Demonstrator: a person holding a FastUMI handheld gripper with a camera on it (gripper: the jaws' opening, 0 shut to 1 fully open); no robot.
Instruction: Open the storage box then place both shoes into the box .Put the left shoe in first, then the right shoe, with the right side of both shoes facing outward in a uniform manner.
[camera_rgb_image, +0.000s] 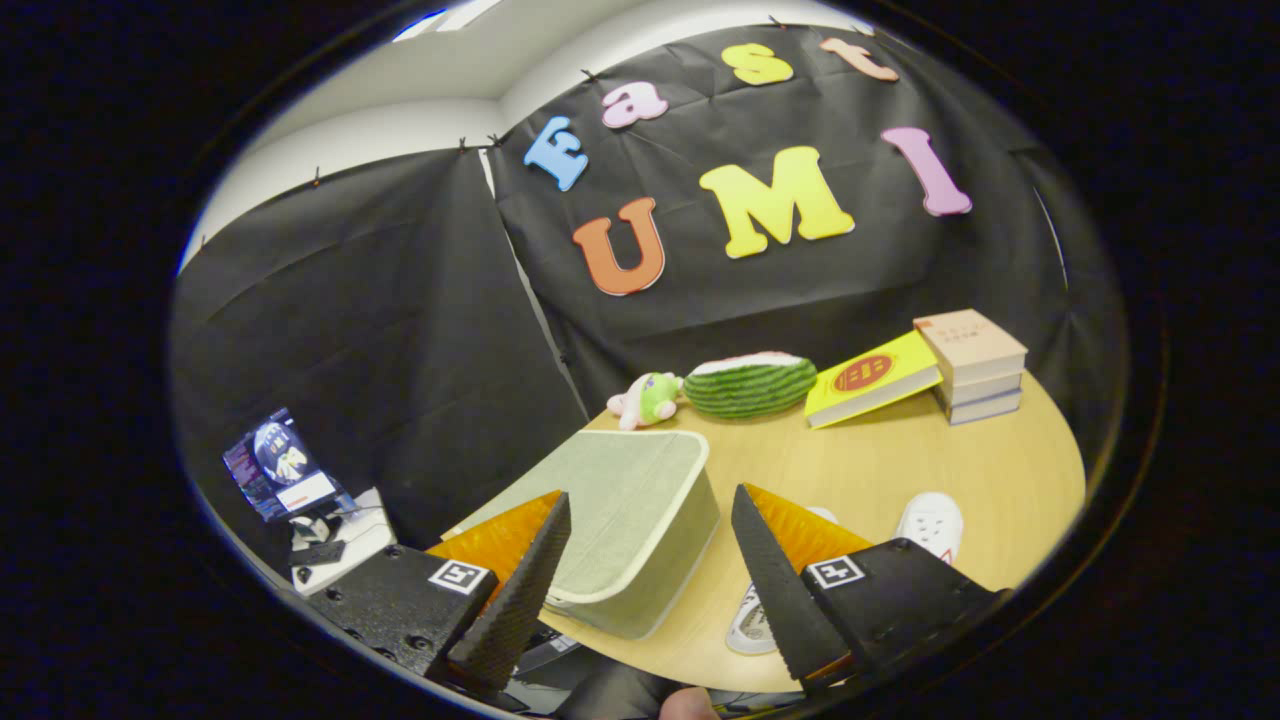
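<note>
The pale green fabric storage box (625, 520) stands on the round wooden table (900, 470) with its lid closed, its near corner lying between my two fingers. My gripper (650, 560) hovers above it, open, with nothing pressed between the fingers. A white shoe (930, 524) lies to the right of the box, just beyond my right finger (775, 590). A second white shoe (752, 620) shows partly beside and under that finger, much of it hidden. My left finger (520, 590) hangs over the box's left edge.
At the table's far side sit a small plush toy (648, 398), a watermelon-shaped cushion (752, 385), a yellow book (870, 378) leaning on a stack of books (972, 365). A small screen on a white stand (285, 470) is off the table at the left.
</note>
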